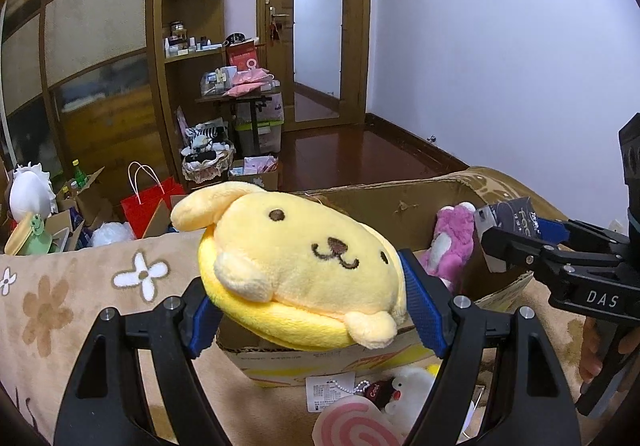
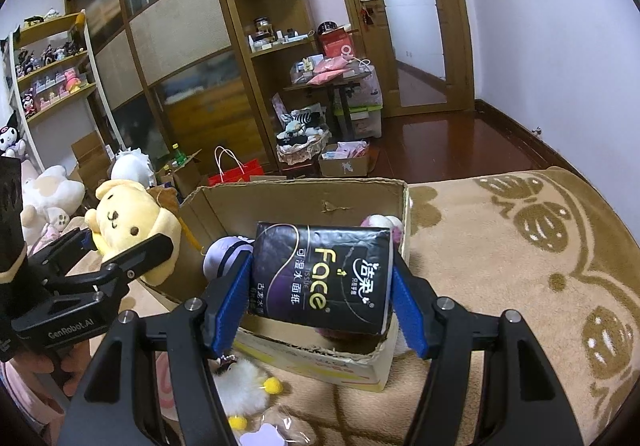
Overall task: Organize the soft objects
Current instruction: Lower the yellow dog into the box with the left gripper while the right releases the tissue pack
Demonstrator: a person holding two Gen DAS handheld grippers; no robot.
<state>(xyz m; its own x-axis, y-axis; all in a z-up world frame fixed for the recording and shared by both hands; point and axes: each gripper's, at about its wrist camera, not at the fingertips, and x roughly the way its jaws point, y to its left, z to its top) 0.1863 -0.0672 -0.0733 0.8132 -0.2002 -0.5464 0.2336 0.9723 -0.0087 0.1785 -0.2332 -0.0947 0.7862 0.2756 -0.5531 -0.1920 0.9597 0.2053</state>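
Observation:
My left gripper point(image 1: 312, 306) is shut on a yellow dog plush point(image 1: 296, 266), its blue pads pressing both sides, and holds it over the near left corner of an open cardboard box point(image 1: 400, 206). My right gripper point(image 2: 320, 298) is shut on a black tissue pack point(image 2: 322, 278) printed "Face", held above the same box point(image 2: 304, 198). In the right wrist view the left gripper point(image 2: 120, 250) and the yellow plush point(image 2: 128, 218) show at the left. The right gripper point(image 1: 516, 242) with its pack point(image 1: 508, 214) shows at the right of the left wrist view. A pink plush point(image 1: 452, 242) lies inside the box.
The box sits on a beige flower-patterned blanket point(image 2: 500, 266). A white fluffy toy point(image 2: 240, 386) and a pink swirl item point(image 1: 352, 426) lie in front of the box. A purple-white plush point(image 2: 224, 254) lies in the box. Beyond the bed lie a red bag point(image 1: 148, 206), boxes, shelves and a door.

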